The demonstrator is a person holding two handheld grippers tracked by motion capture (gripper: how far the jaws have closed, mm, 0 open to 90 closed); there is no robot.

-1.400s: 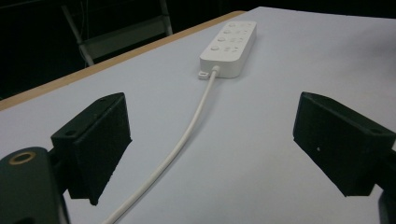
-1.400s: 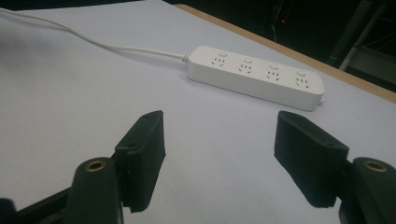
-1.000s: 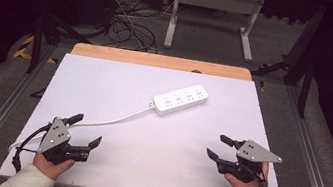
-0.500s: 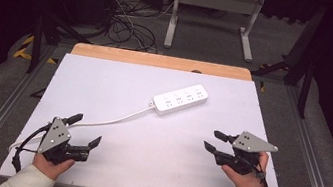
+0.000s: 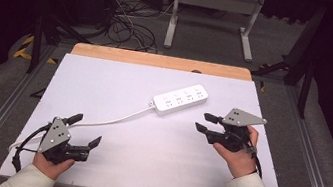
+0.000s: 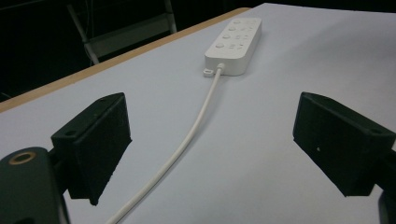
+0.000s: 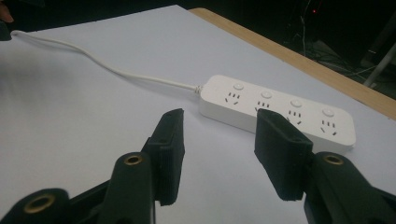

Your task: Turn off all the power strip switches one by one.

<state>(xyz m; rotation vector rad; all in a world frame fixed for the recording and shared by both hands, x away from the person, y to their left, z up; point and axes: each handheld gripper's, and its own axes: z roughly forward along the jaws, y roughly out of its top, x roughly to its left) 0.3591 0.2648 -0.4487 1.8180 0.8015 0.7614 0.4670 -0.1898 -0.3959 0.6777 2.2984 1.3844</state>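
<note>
A white power strip (image 5: 180, 99) (image 6: 234, 40) (image 7: 275, 112) lies on the white table top, a little past its middle. Its white cord (image 5: 109, 121) (image 6: 187, 144) (image 7: 112, 70) runs toward the near left corner. My left gripper (image 5: 82, 129) (image 6: 212, 154) rests at the near left, open wide, with the cord lying on the table between its jaws, untouched. My right gripper (image 5: 204, 122) (image 7: 217, 149), held in a hand at the right, hangs above the table and points at the strip. Its jaws have just been closing and stand partly open with nothing between them.
The white table top (image 5: 121, 81) has a wooden far edge (image 5: 159, 61). Beyond it on the floor lie tangled cables (image 5: 124, 26) and a white metal stand (image 5: 212, 14). Metal rails (image 5: 5, 108) run along both sides of the table.
My right gripper has risen off the table and moved forward and left, toward the power strip, and its jaws have narrowed. The left gripper has kept still.
</note>
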